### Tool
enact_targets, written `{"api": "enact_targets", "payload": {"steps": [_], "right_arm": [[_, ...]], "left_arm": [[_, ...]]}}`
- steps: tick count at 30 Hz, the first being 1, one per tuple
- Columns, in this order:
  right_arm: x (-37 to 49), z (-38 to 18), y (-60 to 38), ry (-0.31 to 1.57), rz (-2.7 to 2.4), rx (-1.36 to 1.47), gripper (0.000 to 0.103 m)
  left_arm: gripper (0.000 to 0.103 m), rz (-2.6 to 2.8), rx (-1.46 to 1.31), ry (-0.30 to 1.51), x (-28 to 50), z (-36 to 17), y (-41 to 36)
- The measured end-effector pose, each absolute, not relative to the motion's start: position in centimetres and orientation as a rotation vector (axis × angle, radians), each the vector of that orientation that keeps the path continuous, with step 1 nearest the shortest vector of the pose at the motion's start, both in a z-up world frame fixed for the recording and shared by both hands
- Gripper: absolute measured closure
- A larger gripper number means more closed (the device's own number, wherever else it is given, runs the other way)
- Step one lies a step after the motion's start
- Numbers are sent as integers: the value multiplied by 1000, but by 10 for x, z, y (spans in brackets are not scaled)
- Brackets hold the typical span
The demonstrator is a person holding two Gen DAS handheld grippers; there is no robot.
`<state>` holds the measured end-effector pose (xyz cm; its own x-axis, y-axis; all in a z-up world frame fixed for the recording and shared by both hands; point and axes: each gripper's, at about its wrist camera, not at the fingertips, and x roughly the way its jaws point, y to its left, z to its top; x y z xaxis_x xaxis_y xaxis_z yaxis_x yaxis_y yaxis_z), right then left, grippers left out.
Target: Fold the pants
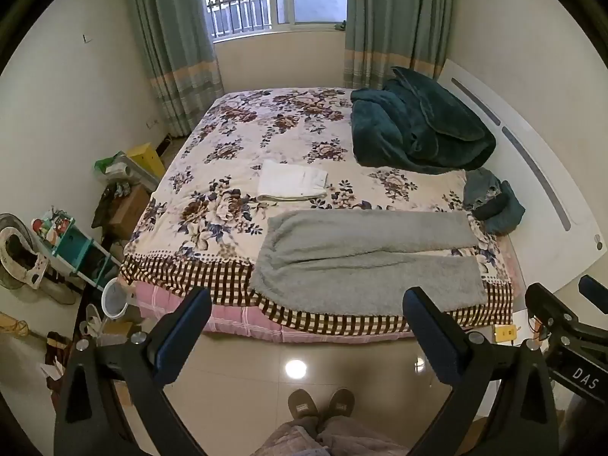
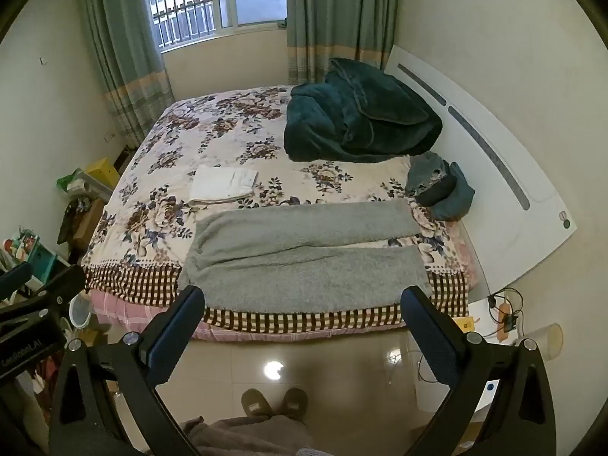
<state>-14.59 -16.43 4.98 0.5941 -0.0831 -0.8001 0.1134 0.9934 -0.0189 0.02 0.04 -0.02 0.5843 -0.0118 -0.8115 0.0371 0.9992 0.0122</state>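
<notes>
The grey pants (image 1: 364,262) lie flat on the near edge of the bed (image 1: 243,144), spread sideways across the floral cover and its checked border. The fabric looks thick and fleecy, an even pale grey. The waist end sits toward the left, rounded and a little bunched; the two legs run to the right, lying close together at the crotch and parting slightly toward the cuffs, so that a thin wedge of bedcover shows between them. The near leg reaches almost to the mattress edge.

Both grippers hang in the air over the tiled floor in front of the bed, well apart from the pants. The left gripper (image 1: 306,306) has its jaws spread wide with nothing between them, and the right gripper (image 2: 304,304) is likewise wide open and empty — each frames the near leg in its own view.

Behind the pants, further in on the bed, rests a folded white garment (image 1: 292,182). A dark green blanket (image 1: 418,129) is heaped near the white headboard (image 1: 539,174), with a smaller bluish bundle (image 2: 440,186) beside it — possibly crumpled clothing, though the distortion makes that hard to tell. The person's slippers (image 1: 321,404) show on the floor below.
</notes>
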Motion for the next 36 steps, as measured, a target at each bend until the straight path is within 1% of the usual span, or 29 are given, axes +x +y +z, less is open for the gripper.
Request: {"api": "enact_targets", "payload": {"steps": [13,31,36], "right_arm": [[-140,43,-170,942,-105,32,0],[-158,52,-158,942,-97,26,0],[-157,53,-157,942,-95,24,0]], "left_arm": [[0,-29,30,945,-1,0,0],[0,-30,22,942,-6,1,8],[0,-31,19,943,-14,3,-1]]}}
